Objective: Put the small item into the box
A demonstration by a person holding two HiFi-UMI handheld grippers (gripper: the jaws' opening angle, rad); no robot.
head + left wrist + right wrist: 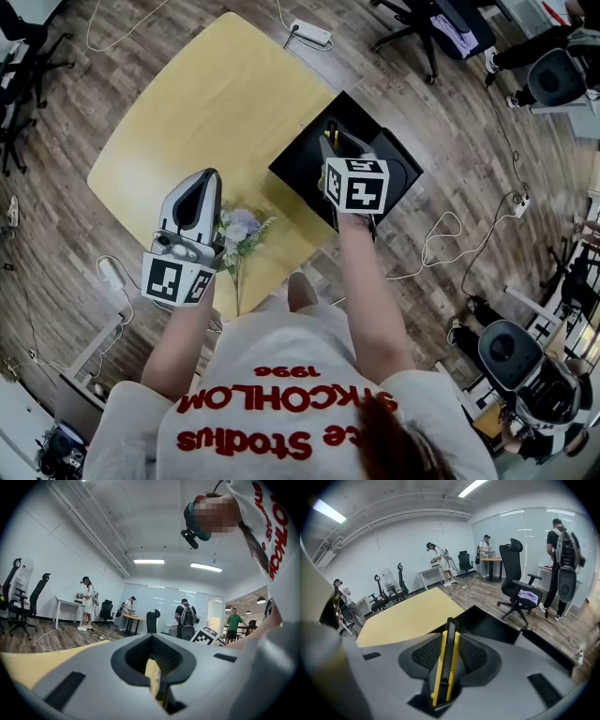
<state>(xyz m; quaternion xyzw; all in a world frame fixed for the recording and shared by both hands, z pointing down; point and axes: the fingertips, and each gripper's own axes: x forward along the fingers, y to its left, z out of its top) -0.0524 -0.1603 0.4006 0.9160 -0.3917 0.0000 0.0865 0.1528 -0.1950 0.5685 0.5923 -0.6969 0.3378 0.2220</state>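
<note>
Currently, head view, right gripper (333,145): tilted downward over the black box (302,167), which sits at the right-hand edge of the yellow table (187,103); placed, I judge, to lower its load inside.
Head view, left gripper (208,178): held level beside the flowers (239,230), clear of the box and evidently idle.
Left gripper view, jaws: pressed together, nothing between them.
Right gripper view, utility knife (446,663): pinched edge-on between the pads (474,657), its far end pointing toward the open box; not yet released.

L gripper (152,644) jaws together; yellow tbl (26,667) beyond
</note>
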